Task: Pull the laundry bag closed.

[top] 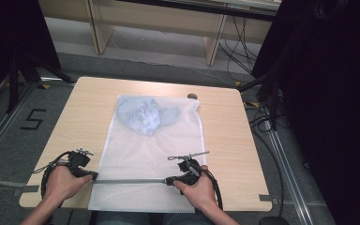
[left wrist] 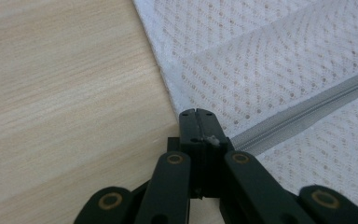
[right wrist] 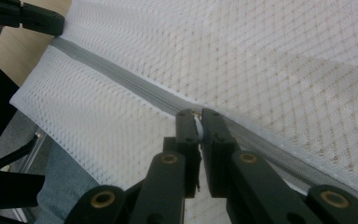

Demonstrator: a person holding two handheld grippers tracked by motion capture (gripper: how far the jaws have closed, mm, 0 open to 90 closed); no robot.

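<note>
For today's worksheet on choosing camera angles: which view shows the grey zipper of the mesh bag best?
The high view: the zipper runs whole across the mesh bag, between both hand-held grippers. The left gripper view shows just its end by the shut jaws. The right gripper view shows a longer stretch, pinched near the pull.

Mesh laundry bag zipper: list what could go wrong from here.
1. The right gripper pinches only the small zipper pull; it may slip out.
2. The left gripper clamps the mesh bag at the zipper's end; a hard tug could drag the bag.
3. Loose mesh could snag the slider.
</note>
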